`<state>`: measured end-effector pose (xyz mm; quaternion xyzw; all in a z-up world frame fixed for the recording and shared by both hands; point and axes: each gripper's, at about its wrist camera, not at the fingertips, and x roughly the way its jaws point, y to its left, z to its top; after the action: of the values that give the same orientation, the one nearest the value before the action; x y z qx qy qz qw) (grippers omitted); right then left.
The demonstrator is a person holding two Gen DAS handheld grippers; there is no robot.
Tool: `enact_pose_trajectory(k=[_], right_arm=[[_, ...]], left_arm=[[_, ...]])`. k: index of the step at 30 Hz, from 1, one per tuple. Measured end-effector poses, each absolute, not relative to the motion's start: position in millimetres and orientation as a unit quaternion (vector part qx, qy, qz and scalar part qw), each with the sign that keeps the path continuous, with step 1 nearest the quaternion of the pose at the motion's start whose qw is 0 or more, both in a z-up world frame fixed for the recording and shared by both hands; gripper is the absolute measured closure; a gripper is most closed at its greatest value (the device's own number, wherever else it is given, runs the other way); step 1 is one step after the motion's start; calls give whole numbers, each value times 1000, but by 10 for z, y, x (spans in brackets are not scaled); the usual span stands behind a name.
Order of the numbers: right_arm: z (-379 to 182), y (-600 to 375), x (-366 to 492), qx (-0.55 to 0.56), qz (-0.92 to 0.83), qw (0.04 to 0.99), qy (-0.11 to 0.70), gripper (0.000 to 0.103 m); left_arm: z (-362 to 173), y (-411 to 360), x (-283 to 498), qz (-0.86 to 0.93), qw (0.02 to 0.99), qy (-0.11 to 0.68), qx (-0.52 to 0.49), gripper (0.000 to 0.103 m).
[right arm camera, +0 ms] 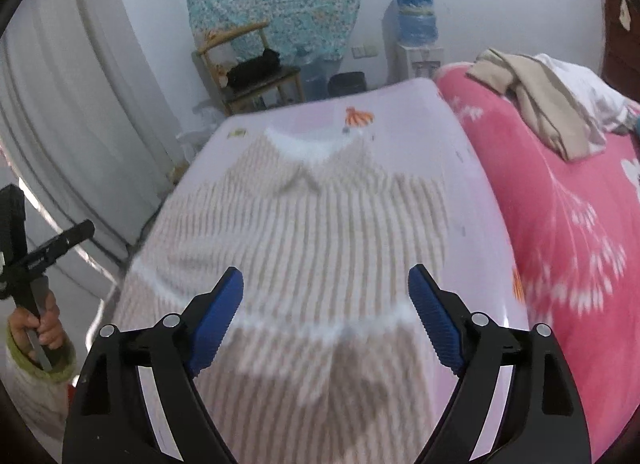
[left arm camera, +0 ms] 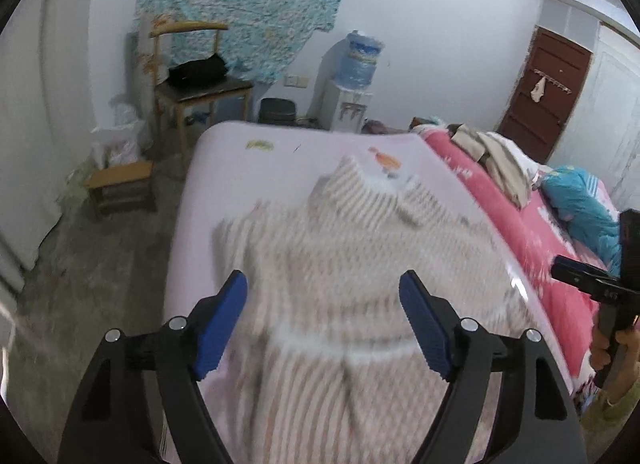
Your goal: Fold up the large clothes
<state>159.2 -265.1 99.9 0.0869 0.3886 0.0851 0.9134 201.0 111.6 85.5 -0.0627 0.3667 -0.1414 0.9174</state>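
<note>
Item: left gripper point(left arm camera: 322, 288), right gripper point(right arm camera: 326, 284); blue-padded fingers apart, nothing between them.
Item: beige-and-white striped knit sweater point(right arm camera: 304, 232), flat on pale lilac bed sheet point(left arm camera: 224, 151), hem folded up.
Step, judged: between folds; next calls for regrasping edges.
Left view alone: brown door point(left arm camera: 548, 91).

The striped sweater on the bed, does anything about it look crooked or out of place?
Nothing stands out. The striped sweater lies on the pale sheet with its collar toward the far end and its lower part folded up over the body. Both views are blurred, so small wrinkles can't be judged. Neither gripper holds it.
</note>
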Motion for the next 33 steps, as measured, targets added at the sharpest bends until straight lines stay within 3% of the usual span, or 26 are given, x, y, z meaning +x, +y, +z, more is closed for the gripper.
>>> enact_pose_trajectory(k=[6, 14, 18, 22, 24, 26, 28, 33], right_arm=[[1064, -2777, 2613, 112, 106, 900, 408, 22], [647, -2888, 3937, 150, 103, 857, 482, 22], [341, -2925, 4410, 169, 100, 832, 518, 27], [94, -2965, 4638, 199, 105, 810, 542, 43], [17, -2956, 4678, 205, 108, 803, 549, 57], [-42, -2929, 4664, 208, 119, 798, 553, 82], [-14, -2910, 4608, 199, 122, 805, 546, 93], [330, -2875, 4362, 179, 145, 831, 506, 94]], left_arm=[[901, 723, 3060, -185, 901, 388, -64, 27], [300, 205, 4674, -205, 835, 493, -132, 28], [45, 110, 5109, -191, 817, 518, -164, 30], [-138, 47, 5334, -168, 813, 532, -168, 49], [-199, 14, 5365, -172, 808, 538, -171, 68], [-227, -34, 5343, -175, 810, 539, -153, 80], [-188, -70, 5297, -180, 820, 527, -131, 87], [122, -127, 5006, -210, 839, 494, -90, 92]])
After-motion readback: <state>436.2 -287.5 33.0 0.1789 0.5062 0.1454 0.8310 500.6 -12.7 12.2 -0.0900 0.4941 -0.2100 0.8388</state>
